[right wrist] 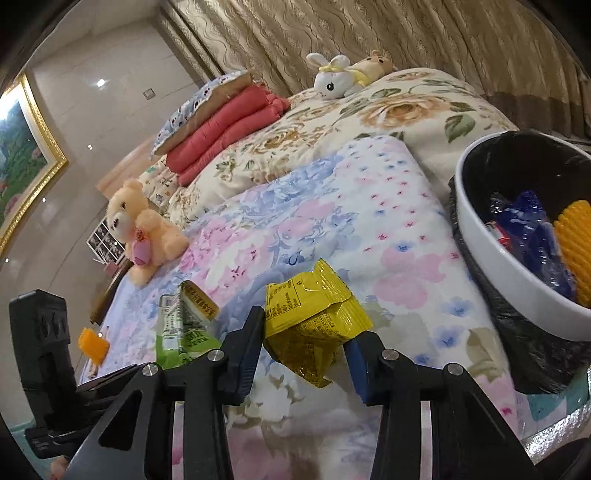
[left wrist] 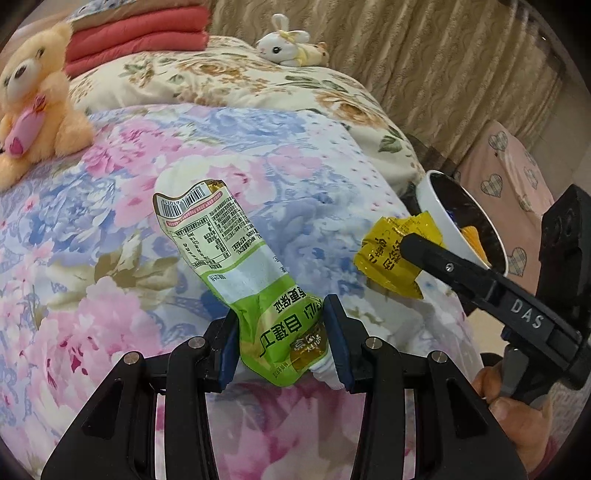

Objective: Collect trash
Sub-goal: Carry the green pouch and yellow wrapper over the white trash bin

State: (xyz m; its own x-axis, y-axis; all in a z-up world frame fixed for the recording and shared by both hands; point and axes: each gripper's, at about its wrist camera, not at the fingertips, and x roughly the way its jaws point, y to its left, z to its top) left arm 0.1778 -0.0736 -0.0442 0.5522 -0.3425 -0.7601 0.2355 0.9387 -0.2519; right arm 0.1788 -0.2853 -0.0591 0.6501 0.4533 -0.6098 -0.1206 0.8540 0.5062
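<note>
Trash is sitting in both of your grippers right now. Your left gripper [left wrist: 282,341] is clamping the lower end of a green and white pouch [left wrist: 236,273], its blue-padded jaws pressing in on either side so the pouch is standing up and leaning away over the floral blanket [left wrist: 110,258]. Your right gripper [right wrist: 306,343] is closing its jaws partway on a crumpled yellow wrapper [right wrist: 310,321], which is bulging up and forward between them, clear of the bedding.

In the left wrist view you are holding that yellow wrapper just in front of the rim of the white bin [right wrist: 491,258], which is lined with a black bag and is standing at the right edge of the bed. Inside the bin, a blue wrapper [right wrist: 528,229] and a ribbed orange piece [right wrist: 576,240] are lying together.

Farther off, a small orange block [right wrist: 93,345] is resting on the blanket's left side. A peach teddy bear [right wrist: 140,229] is sitting beyond it, red folded quilts [right wrist: 225,125] are lying stacked behind, and a white plush rabbit [right wrist: 336,79] is lying near the curtain [right wrist: 406,33].
</note>
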